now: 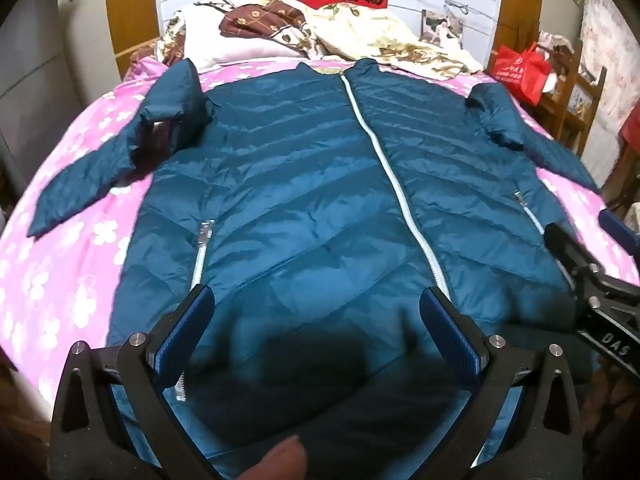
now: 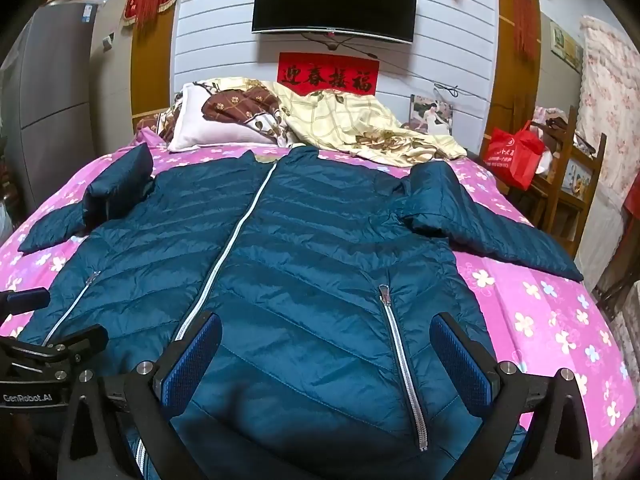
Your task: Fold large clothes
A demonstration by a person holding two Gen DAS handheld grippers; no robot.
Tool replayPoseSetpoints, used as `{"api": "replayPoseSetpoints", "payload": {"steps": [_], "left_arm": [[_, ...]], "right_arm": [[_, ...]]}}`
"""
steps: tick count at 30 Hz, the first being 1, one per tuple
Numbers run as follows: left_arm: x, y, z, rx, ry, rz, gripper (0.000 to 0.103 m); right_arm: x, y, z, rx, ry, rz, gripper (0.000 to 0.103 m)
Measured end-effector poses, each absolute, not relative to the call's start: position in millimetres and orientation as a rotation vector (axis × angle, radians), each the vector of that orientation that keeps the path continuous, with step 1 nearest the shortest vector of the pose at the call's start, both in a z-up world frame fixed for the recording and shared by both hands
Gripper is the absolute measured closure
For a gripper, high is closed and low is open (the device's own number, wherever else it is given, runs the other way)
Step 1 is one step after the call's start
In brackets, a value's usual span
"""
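Observation:
A large teal puffer jacket (image 1: 304,184) lies front-up on the bed, zipped with a white zipper, its sleeves spread to both sides. It also fills the right wrist view (image 2: 312,264). My left gripper (image 1: 316,312) is open above the jacket's lower left part near the hem, with nothing between its blue pads. My right gripper (image 2: 326,340) is open above the lower right part, over the pocket zipper (image 2: 400,364). Each gripper shows at the edge of the other's view: the right one in the left wrist view (image 1: 600,280), the left one in the right wrist view (image 2: 44,344).
The bed has a pink flowered sheet (image 2: 552,320). Pillows and a crumpled yellow quilt (image 2: 360,128) lie at the head. A red bag (image 2: 516,152) stands on a wooden chair at the right. A TV (image 2: 334,0) hangs on the wall.

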State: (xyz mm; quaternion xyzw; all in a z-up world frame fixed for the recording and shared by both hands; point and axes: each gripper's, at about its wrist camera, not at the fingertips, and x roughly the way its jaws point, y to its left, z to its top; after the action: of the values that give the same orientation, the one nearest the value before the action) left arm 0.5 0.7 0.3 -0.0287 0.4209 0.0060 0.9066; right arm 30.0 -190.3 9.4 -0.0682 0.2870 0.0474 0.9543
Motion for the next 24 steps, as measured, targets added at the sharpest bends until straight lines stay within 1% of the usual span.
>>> {"api": "replayPoseSetpoints", "payload": {"steps": [7,12,19,24], "left_arm": [[-0.3,5.3,4.8,-0.049,0.856,0.015,0.000],[-0.6,-1.9,5.0,-0.068,0.801,-0.033,0.000],[-1.5,-1.5,5.7,-0.112,0.843,-0.058,0.000],[-2.4,-5.7,1.5,-0.057,0.853,-0.034,0.000]], "right_arm": [[32.4,-191.2,7.4,-0.141,0.585,0.094,0.000],[32.5,-190.7,7.6,-0.142,0.586,0.093,0.000],[32.7,-190.4,7.2,-0.143,0.587,0.092,0.000],[32.2,-190.7,7.2,-0.142,0.586,0.092,0.000]]}}
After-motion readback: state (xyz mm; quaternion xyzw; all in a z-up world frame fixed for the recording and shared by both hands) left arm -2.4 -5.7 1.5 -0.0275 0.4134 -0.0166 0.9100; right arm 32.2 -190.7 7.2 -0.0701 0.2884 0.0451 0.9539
